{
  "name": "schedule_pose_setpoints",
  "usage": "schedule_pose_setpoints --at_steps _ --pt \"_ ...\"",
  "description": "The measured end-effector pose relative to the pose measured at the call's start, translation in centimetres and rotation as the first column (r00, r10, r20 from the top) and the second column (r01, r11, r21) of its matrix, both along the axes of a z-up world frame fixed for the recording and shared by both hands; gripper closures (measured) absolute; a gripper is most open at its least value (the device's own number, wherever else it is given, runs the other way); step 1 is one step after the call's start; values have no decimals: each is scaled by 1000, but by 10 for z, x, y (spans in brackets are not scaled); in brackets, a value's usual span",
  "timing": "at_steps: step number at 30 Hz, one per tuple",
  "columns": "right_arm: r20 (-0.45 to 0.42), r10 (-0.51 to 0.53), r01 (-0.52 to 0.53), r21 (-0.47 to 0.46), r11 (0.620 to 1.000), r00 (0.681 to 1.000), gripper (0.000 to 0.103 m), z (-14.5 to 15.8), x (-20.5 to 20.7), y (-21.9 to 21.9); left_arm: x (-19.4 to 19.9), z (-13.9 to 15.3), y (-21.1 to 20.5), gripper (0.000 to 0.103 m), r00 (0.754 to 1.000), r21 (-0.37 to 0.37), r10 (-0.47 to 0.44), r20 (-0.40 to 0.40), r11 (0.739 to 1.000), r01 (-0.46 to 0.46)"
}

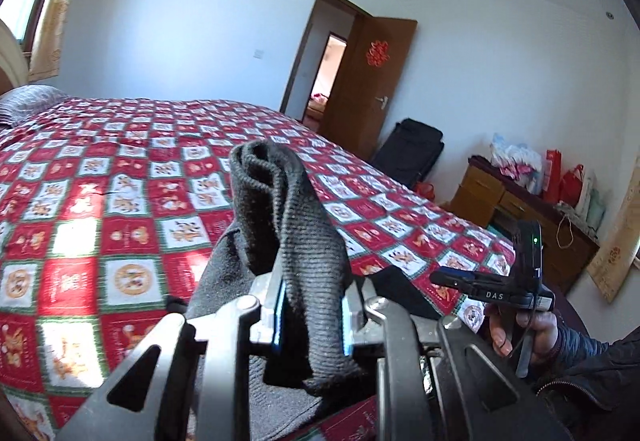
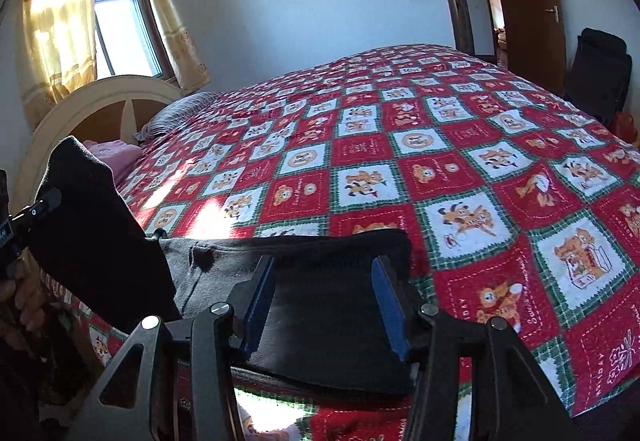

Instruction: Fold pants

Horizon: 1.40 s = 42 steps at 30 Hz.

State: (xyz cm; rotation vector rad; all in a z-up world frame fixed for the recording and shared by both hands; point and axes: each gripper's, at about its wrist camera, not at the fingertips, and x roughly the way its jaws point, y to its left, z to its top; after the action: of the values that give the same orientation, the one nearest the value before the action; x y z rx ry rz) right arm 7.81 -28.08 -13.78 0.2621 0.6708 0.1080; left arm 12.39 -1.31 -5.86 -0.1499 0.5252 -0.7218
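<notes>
progress: early, no finished fold visible | left gripper clamps a bunched end of the black knit pants, raised above the red checked bedspread | right gripper spread wide, grasping nothing, flat pants portion between its fingers | left: lay over, smooth

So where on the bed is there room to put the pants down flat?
Most of the quilt is bare: the wide stretch from the black pants up to the striped pillow, and across to the edge by the door. It's crowded only at the near edge, where the pants lie, the left gripper pinches cloth and the right gripper hangs open.
</notes>
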Motion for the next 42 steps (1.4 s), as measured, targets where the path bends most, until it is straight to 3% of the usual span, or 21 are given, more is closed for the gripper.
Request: schedule_pose_setpoints --at_steps 10,13,20,27,31,38,42 --pt "-21 -89 89 27 996 996 50 -10 -8 -42 1 15 -89 82 987 84 -163 0 983 163" --pt "-8 -114 114 27 993 993 50 -9 -8 -52 6 4 -113 82 980 123 -196 -28 972 198" --pt "-33 -178 180 79 980 983 50 -19 -3 -74 18 -57 -168 82 968 281 -219 -123 928 246" --pt "-46 -138 142 123 982 989 50 -28 1 -72 6 -78 -191 79 963 337 -244 -115 902 269" --pt "-44 -98 103 150 983 994 50 -31 3 -67 1 -78 -192 75 962 330 -255 -95 904 273" --pt "-46 -72 80 208 975 996 49 -36 3 -68 -6 -66 -186 43 962 249 -267 -51 930 271" --pt "-52 -81 91 256 962 995 49 -37 2 -77 -13 -57 -160 26 979 230 -205 12 953 197"
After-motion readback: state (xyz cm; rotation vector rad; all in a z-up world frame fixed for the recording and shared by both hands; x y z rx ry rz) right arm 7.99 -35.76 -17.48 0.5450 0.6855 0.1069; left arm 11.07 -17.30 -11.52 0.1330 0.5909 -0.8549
